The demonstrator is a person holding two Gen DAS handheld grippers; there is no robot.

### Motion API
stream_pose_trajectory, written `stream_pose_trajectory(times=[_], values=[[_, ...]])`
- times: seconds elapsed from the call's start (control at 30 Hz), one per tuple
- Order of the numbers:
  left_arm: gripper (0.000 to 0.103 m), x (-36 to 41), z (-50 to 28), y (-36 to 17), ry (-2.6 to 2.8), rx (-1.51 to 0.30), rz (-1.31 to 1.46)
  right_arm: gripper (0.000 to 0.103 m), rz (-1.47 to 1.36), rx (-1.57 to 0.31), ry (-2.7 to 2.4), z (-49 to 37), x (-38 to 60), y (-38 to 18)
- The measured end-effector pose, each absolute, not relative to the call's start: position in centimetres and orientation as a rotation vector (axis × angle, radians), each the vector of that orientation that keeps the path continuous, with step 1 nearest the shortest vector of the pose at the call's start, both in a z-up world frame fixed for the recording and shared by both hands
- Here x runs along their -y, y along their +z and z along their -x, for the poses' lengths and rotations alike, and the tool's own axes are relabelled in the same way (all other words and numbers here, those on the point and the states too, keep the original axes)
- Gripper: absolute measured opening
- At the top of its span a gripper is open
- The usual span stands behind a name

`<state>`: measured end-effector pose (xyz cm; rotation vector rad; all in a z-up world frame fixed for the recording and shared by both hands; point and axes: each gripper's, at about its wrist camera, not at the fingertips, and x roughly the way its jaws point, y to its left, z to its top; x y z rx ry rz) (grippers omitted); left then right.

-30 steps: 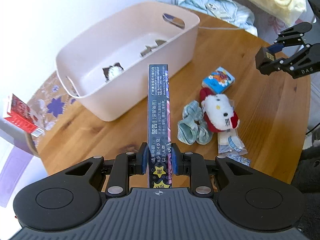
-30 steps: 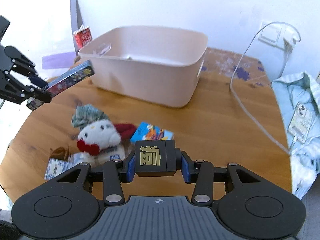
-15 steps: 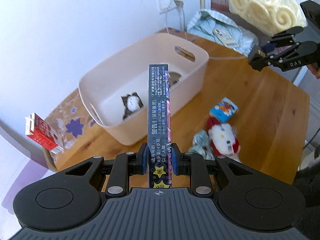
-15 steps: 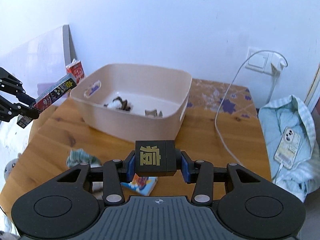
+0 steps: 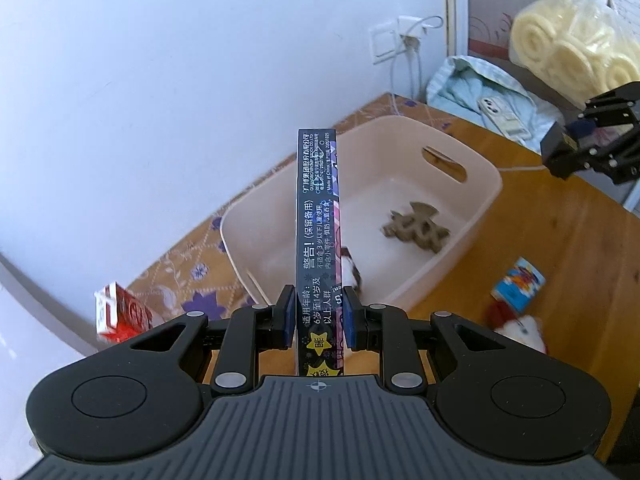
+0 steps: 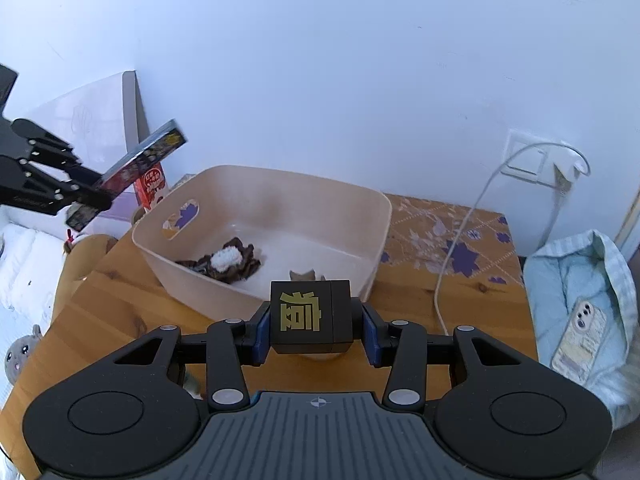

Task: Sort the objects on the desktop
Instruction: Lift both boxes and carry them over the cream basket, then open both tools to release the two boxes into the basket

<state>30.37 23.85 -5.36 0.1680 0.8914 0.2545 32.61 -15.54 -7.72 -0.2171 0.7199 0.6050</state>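
Both of my grippers had risen since a second earlier, so the table sat lower in both cameras and more of the white wall filled their upper halves.

Through the left wrist camera, my left gripper [image 5: 317,318] was clamped on a long dark box [image 5: 317,216] printed with white text and yellow stars, its blue pads pressing the two narrow sides. The box stuck straight out ahead of me, its far end over the pink tub [image 5: 404,184] on the wooden table [image 5: 568,248]. Inside the tub lay a tan hair claw [image 5: 416,229], and a brown-and-white item [image 5: 352,274] half hidden behind the box. To the right of the tub, on the bare wood, lay a small blue packet [image 5: 519,285], and just below it a white and red plush toy [image 5: 518,330]. A red carton [image 5: 120,316] stood at the left table edge. My right gripper [image 5: 592,146] showed at the far right, holding a black cube whose face I could barely make out.

Through the right wrist camera, my right gripper [image 6: 316,328] was closed on the black cube [image 6: 312,316] with its gold character facing me, pads against both sides. It hung above the tub's [image 6: 376,216] near wall. My left gripper [image 6: 86,196] held the long dark box [image 6: 144,156] tilted upward at the far left, beside the tub.
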Motion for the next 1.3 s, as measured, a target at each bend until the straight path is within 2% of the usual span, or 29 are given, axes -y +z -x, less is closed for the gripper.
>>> stream_pose_trajectory(times=[0.47,0.87,1.3], values=[[0.023,-27.8,-37.8,-9.5,0.290,-0.945,-0.141,0.042,0.390,-0.670,0.703,-39.3,7.7,-6.5],[0.023,-28.6,-41.7,-15.1,0.328,-1.060,-0.146,0.042,0.433,-0.859,0.677,-44.2,4.7,-13.3],[0.023,-28.0,-42.7,-19.1,0.328,-1.189,-0.213,0.042,0.527,-0.985,0.660,-44.4,3.6,-18.0]])
